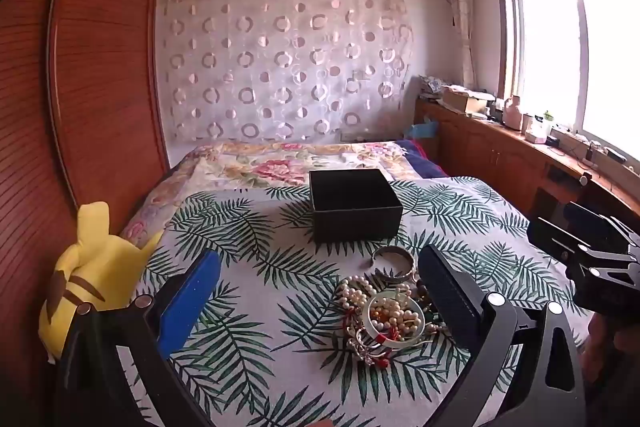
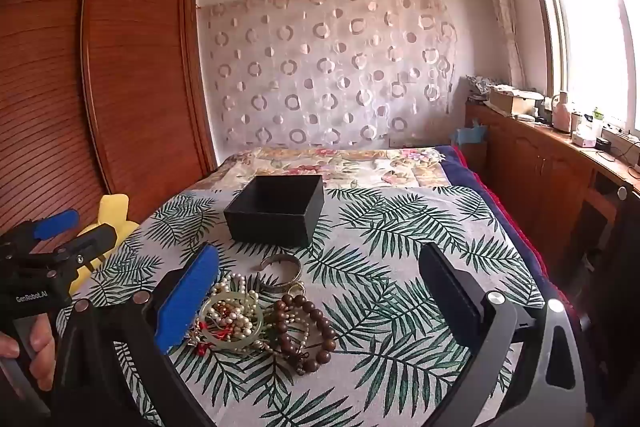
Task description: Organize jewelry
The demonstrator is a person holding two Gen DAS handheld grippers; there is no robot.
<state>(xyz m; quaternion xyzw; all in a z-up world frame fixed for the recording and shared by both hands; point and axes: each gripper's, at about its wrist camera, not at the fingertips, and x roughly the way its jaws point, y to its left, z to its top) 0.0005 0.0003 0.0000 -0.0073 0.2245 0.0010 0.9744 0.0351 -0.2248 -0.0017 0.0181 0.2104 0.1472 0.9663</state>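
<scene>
The jewelry (image 1: 384, 311) lies in one tangled heap on the palm-leaf cloth (image 1: 256, 347) near the cameras, with the black box (image 1: 354, 205) open and seemingly empty just beyond it, toward the far side. The left gripper (image 1: 320, 301) hovers over the cloth with its fingers spread wide and nothing between the pads; the heap sits just inside its right finger. The right gripper (image 2: 320, 301) is likewise spread wide and empty, the heap just inside its left finger.

In the heap, a silver cuff (image 2: 282, 271) lies at the far edge nearest the box, a pale bangle (image 2: 232, 323) sits on top of loose pearl strands (image 1: 358, 293), and a brown bead bracelet (image 2: 306, 331) lies on the right side, with red cord and small gold pieces mixed in.

The cuff and bangle are probably stiff, smooth and light: pinched across the band they may slip or pop out, so a grip on one rim wall, one pad inside the ring and one outside, looks safer. The bangle could chip if dropped, so keep it low. The cuff looks the freest piece and a fair first pick. The pearl strands and bead bracelet are limp and will drape and drag neighbours along; taking one by a bunched section and lifting slowly should show what is snagged before it is carried to the box
</scene>
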